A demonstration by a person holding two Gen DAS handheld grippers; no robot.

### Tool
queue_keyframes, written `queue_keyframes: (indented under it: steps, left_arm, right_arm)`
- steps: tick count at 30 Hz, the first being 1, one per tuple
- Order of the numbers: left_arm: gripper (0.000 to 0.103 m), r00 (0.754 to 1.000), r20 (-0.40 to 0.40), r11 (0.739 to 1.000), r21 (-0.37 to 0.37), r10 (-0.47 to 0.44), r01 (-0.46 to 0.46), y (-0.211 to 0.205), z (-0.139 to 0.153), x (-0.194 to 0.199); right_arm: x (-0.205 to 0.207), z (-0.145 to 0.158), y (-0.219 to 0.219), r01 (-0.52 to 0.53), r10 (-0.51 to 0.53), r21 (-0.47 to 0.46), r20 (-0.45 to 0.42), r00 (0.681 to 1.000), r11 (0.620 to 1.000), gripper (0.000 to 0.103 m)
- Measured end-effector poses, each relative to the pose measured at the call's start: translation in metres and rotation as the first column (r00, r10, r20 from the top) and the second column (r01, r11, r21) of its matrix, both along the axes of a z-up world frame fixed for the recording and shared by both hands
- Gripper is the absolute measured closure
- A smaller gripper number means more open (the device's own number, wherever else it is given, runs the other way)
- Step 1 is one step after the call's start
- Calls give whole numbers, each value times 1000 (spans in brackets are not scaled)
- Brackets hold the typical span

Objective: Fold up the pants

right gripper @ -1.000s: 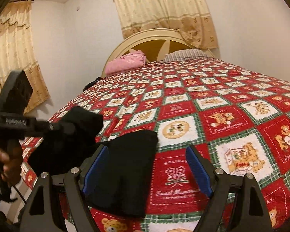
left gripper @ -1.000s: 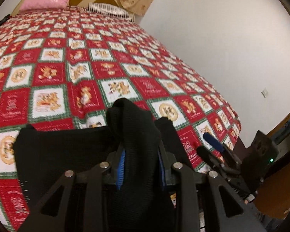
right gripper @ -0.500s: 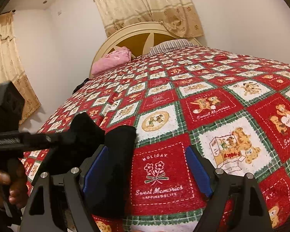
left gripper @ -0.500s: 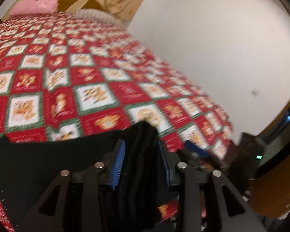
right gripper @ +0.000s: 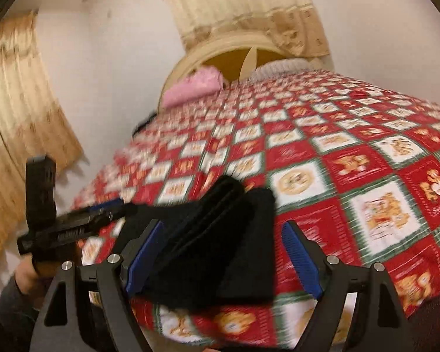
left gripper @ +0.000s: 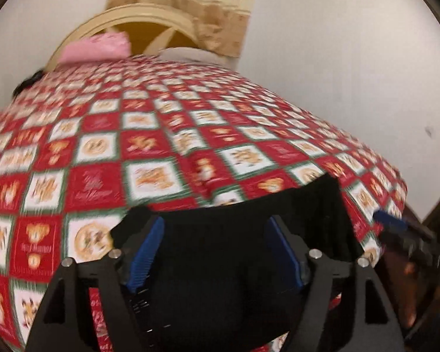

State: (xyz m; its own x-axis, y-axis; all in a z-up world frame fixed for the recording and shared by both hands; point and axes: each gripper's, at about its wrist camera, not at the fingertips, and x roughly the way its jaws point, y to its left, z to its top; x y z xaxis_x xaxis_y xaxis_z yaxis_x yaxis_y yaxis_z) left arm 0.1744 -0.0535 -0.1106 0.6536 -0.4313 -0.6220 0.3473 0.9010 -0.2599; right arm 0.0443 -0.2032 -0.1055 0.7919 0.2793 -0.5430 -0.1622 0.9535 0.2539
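The black pants [left gripper: 234, 252] lie folded into a stack near the foot edge of the bed; they also show in the right wrist view [right gripper: 220, 240] with layered folds. My left gripper [left gripper: 217, 252] is open and empty, its blue pads spread above the pants. My right gripper [right gripper: 220, 261] is open and empty, hovering over the same stack. The left gripper also shows in the right wrist view [right gripper: 102, 214], at the left beside the pants. The right gripper's blue tip shows in the left wrist view [left gripper: 390, 223] at the right.
The bed has a red, white and green checked quilt [left gripper: 149, 152]. A pink pillow [right gripper: 193, 88] and a striped pillow [right gripper: 281, 67] lie by the cream headboard [left gripper: 138, 20]. Curtains [right gripper: 17, 117] hang at the left wall. The bed's edge runs just below the pants.
My left gripper opened and let go of the pants, which dropped onto the folded stack. Both cameras pulled back and swung; the right gripper stayed open.
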Motion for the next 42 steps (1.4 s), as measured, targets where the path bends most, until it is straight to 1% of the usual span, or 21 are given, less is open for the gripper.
queue_keyframes:
  steps: [3, 5, 6, 8, 9, 10, 12, 15, 18, 19, 21, 23, 24, 26, 29, 30, 31, 33, 34, 39, 42]
  left_arm:
    - [28, 998, -43, 997, -60, 43, -45, 18, -11, 3]
    - [28, 997, -50, 996, -72, 54, -58, 23, -15, 1]
    - [28, 997, -55, 995, -75, 57, -61, 24, -17, 0]
    - [28, 996, -68, 995, -83, 55, -60, 28, -21, -1]
    - [28, 996, -69, 995, -85, 55, -61, 29, -22, -2]
    - [28, 996, -67, 994, -89, 57, -63, 32, -23, -3]
    - [28, 996, -64, 994, -90, 63, -68, 37, -24, -3]
    - [28, 994, -78, 992, -91, 82, -89, 45, -33, 1]
    - [28, 989, -114, 992, -71, 97, -105, 49, -46, 5]
    - [28, 987, -129, 992, -65, 97, -107, 49, -52, 7]
    - [27, 985, -139, 992, -64, 99, -109, 49, -57, 6]
    - [22, 986, -128, 992, -45, 108, -115, 50, -59, 4]
    - [18, 986, -121, 992, -31, 114, -119, 50, -59, 3]
    - [18, 987, -114, 993, -23, 115, -118, 51, -59, 1]
    - [17, 987, -109, 993, -14, 117, -119, 53, -59, 0]
    - [16, 987, -108, 992, -13, 121, -123, 54, -59, 0]
    - [16, 987, -107, 992, -12, 124, -126, 55, -59, 0]
    - [15, 987, -98, 992, 0, 127, -127, 56, -59, 0]
    - [11, 987, -91, 991, 16, 134, -133, 56, -59, 0]
    - [8, 986, -91, 989, 42, 142, -138, 56, -63, 3]
    - [8, 984, -98, 989, 37, 145, -142, 57, -62, 4]
  right_arm:
    - [2, -10, 38, -43, 43, -128, -8, 999, 991, 20]
    - [6, -21, 64, -65, 60, -248, -26, 998, 967, 20]
    - [8, -25, 70, -66, 59, -281, -31, 998, 957, 20]
    - [15, -36, 76, -5, -4, -391, -23, 1000, 920, 20]
    - [16, -38, 71, 19, -29, -403, -20, 999, 915, 20]
    - [17, -38, 61, 47, -62, -388, -25, 998, 920, 20]
    - [13, -32, 24, 119, -138, -290, -47, 989, 950, 20]
    - [4, -29, -18, 220, -243, -256, -62, 968, 941, 20]
    - [-2, -29, -58, 304, -326, -182, -106, 939, 935, 20]
    - [-2, -29, -65, 312, -329, -152, -110, 938, 938, 20]
    - [2, -25, -72, 275, -277, -35, -118, 954, 961, 20]
    - [13, -23, -73, 224, -215, 69, -116, 970, 972, 20]
    - [23, -22, -70, 209, -199, 87, -111, 974, 974, 20]
    - [40, -23, -63, 167, -155, 108, -109, 982, 980, 21]
    - [69, -30, -49, 81, -54, 161, -162, 985, 984, 41]
    - [79, -34, -46, 79, -50, 146, -191, 980, 986, 57]
    - [83, -36, -42, 85, -61, 112, -202, 978, 990, 67]
    - [84, -34, -40, 79, -63, 77, -189, 980, 994, 77]
    - [84, -33, -40, 77, -64, 66, -184, 981, 995, 82]
    - [89, -46, -52, 81, -70, 40, -229, 971, 996, 83]
    - [87, -42, -55, 75, -66, 34, -222, 973, 997, 82]
